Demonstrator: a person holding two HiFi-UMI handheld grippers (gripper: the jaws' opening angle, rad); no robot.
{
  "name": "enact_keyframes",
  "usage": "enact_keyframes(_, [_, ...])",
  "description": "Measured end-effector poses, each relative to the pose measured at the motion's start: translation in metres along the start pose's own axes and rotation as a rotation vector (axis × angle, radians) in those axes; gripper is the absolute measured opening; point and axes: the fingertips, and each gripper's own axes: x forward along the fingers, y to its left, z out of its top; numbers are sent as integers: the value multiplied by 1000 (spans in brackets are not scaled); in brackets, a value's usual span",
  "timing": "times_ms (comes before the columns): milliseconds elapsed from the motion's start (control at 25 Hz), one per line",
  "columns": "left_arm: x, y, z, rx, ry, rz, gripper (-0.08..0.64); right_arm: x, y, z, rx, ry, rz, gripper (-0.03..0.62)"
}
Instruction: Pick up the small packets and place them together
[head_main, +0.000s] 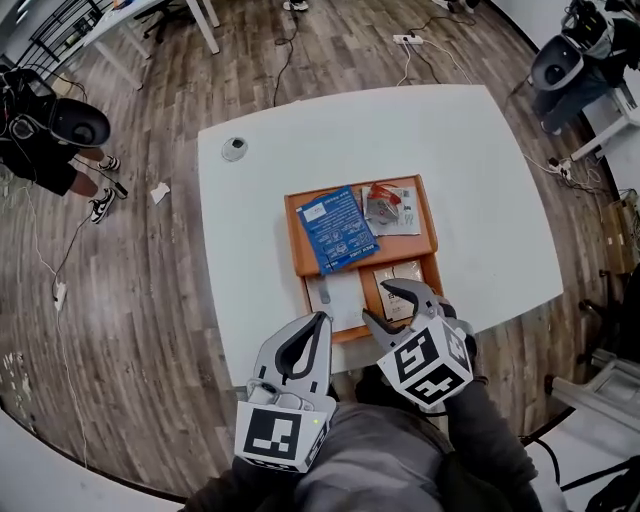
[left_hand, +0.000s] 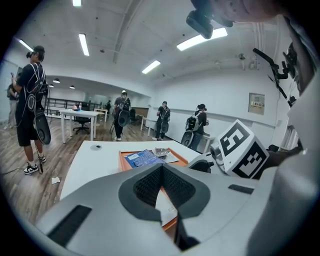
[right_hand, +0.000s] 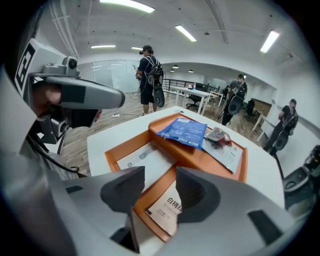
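Prog: nothing gathered yet, we judge | blue flat packet (head_main: 336, 228), beige printed packet (head_main: 398, 275), white packet (head_main: 340, 292) lie apart in orange compartment tray (head_main: 296, 240) | R gripper (head_main: 377, 302) released above beige pkt | L gripper (head_main: 324, 320) clenched, empty

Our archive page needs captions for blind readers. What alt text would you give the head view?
Seen from above, an open right gripper hangs over a small packet in the near right compartment of an orange tray on a white table. The shut left gripper points at the tray's near edge; a blue packet lies farther back.
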Motion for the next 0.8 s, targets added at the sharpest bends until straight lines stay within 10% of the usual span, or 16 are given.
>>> enact_keyframes(320, [-12,33,-1,-31,6,59,-3,39,20,8,-61,87,58,194])
enact_keyframes(600, [-8,67,-10,-67,41,78,-3,78,37,8,-51,156,153,372])
enact_keyframes(800, [-1,78,-15,-92,58,72,-3,84,38,5,-45,197,165,376])
